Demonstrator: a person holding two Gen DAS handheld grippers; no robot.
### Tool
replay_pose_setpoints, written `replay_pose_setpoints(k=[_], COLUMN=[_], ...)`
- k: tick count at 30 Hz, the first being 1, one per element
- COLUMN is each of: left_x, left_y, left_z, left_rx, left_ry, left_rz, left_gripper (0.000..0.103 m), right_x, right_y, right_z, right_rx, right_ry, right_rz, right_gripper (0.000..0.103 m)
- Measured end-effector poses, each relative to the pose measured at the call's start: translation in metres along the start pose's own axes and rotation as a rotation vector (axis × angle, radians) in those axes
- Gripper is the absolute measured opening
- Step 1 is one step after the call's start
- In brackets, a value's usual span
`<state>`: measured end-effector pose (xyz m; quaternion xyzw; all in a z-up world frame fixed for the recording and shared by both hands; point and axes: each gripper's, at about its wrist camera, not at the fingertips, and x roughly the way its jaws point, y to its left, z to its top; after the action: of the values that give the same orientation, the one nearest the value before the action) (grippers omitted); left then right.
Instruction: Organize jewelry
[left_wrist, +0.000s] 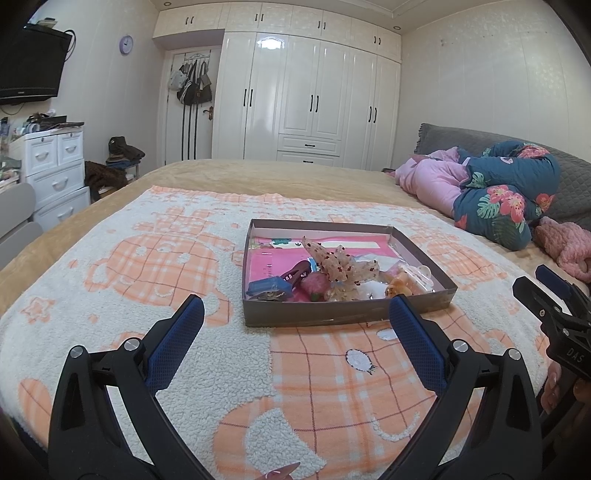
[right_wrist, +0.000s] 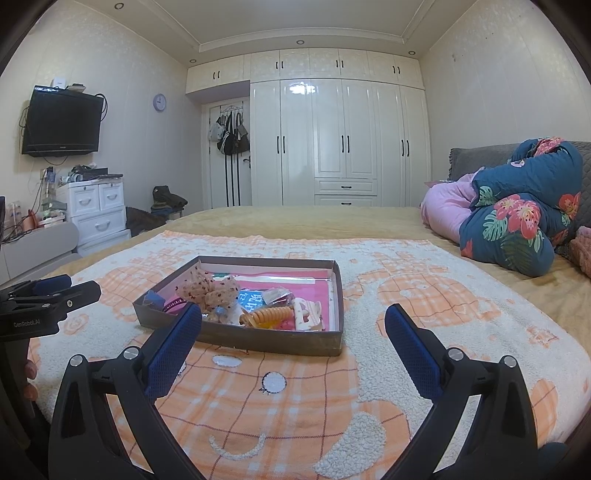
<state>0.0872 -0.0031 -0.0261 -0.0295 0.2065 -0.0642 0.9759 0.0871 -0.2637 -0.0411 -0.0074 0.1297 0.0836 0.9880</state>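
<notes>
- L gripper (left_wrist: 295, 314) hovering over blanket (left_wrist: 110, 295), jaws spread wide, empty.
- Shallow box (left_wrist: 332, 314) w/ jewelry + hair clips sitting mid-blanket, just ahead.
- R gripper (right_wrist: 293, 321) also gaping wide, holding nothing, near box's front edge.

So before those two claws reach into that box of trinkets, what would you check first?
1. Left gripper open and empty: ok.
2. Right gripper open and empty: ok.
3. Box lying flat on the blanket: ok.
4. Way to the box free of clutter: ok.
5. Trinkets apart enough to pick singly: not ok; the spotted bow lies over others.
6. Somewhere to sort pieces into: cannot tell.
</notes>
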Motion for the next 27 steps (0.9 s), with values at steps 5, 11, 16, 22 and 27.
replay_pose_setpoints(k=[5, 11, 16, 22, 27], left_x=[0.0001, 0.0001, 0.0002, 0.0039, 0.0071], left_y=[-0.0003, -0.0002, 0.0012, 0.0011, 0.0003], left_z=[0.0003, 0.0004, -0.0004, -0.0021, -0.0034], left_rx=[0.0, 0.0, -0.003, -0.004, -0.014], left_ry=[0.001, 0.001, 0.0, 0.016, 0.037], left_rz=[-0.001, -0.002, 0.006, 0.018, 0.047], left_gripper=[0.092, 0.092, 0.092, 0.092, 0.092], right_x=[-0.0001, -0.0002, -0.0001, 0.001, 0.0003], right_y=[0.0, 0.0002, -0.0005, -0.0031, -0.005], right_z=[0.0001, 0.0001, -0.0004, -0.0009, -0.0016], right_rx=[0.0, -0.001, -0.001, 0.001, 0.003], right_ry=[0.0, 0.0, 0.0, -0.002, 0.002], right_rz=[0.0, -0.001, -0.003, -0.01, -0.022], right_gripper=[0.097, 0.097, 0.097, 0.097, 0.097])
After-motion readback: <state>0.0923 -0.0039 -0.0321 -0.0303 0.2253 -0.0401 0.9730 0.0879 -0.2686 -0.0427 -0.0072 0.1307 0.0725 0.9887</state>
